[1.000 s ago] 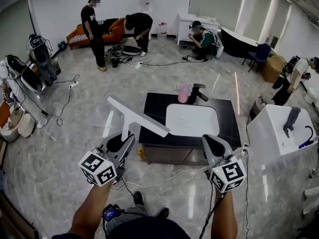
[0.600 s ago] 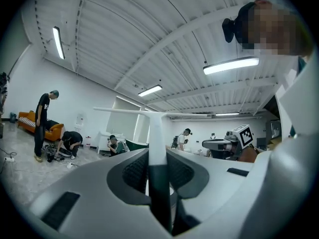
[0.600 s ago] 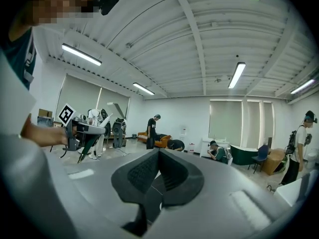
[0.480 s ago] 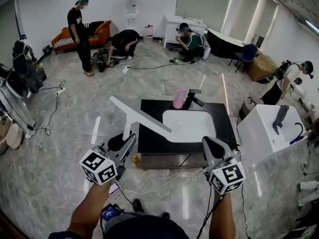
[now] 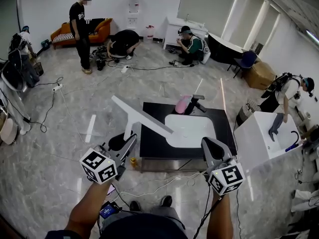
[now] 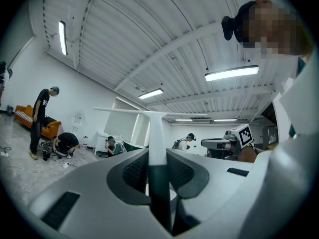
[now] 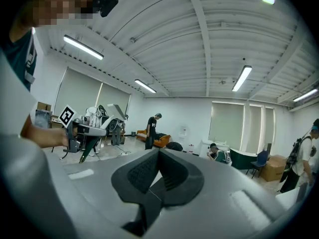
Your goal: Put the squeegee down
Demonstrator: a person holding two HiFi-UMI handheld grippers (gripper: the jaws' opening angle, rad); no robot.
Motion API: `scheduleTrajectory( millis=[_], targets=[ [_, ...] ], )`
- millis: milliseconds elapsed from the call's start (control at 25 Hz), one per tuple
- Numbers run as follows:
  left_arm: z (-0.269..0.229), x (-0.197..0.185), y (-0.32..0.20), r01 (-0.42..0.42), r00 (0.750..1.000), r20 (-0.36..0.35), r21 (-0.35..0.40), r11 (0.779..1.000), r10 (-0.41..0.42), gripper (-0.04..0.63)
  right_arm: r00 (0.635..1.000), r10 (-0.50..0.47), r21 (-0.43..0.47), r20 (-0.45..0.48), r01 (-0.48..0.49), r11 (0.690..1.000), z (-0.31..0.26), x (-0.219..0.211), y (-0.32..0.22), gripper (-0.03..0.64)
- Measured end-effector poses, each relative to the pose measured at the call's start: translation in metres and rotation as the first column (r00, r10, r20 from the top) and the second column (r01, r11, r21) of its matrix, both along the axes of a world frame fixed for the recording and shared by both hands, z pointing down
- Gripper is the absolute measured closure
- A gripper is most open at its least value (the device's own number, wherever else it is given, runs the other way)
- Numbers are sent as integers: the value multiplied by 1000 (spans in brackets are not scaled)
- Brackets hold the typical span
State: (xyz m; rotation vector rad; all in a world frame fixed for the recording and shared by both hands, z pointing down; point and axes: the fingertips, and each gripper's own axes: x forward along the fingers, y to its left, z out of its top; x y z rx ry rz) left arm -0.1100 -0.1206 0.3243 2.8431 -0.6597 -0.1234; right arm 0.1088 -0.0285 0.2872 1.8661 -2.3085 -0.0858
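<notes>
Pale marble floor, black bench (image 5: 149, 136) with a white sink (image 5: 192, 127); squeegee (image 5: 142, 116) held up in the air.
Left tongs (image 5: 129, 141) grip the squeegee's handle, jaws partly closed on it, with the white blade tilted and seen across the bench's near-left corner. Right tongs (image 5: 207, 143) are pressed together with nothing between them, near the bench's near-right edge.

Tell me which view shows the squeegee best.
Head view: the whole squeegee shows there, blade and handle, held in the left gripper. The left gripper view shows the squeegee close up, handle between the jaws, blade edge-on. The right gripper view shows the squeegee small, at far left.
</notes>
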Motion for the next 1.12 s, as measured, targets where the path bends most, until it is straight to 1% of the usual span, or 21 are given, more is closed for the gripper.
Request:
scheduleTrajectory(
  millis=[120,280,520,680,920,1120],
  targets=[
    [2,-6,-11,19,1000,9,-12,1000,-19,520,999,-31,-7,10,31,1000,1,-5,-21,609],
    [7,-5,-25,74,997,23,-14,997,-74,520,994,-108,-15,24,108,994,11,-7,-55,609],
    [10,-1,-47,173,984,37,-20,985,-172,520,971,-236,-14,30,237,971,12,-6,-107,609],
    [9,14,-62,211,977,39,-26,977,-209,520,961,-276,-18,32,277,961,11,10,-132,609],
    [24,33,-77,282,958,73,-47,958,-279,520,934,-352,-29,57,354,935,27,28,-166,609],
    [34,60,-88,317,946,93,-65,946,-311,520,918,-388,-46,79,392,919,41,53,-184,609]
  ],
)
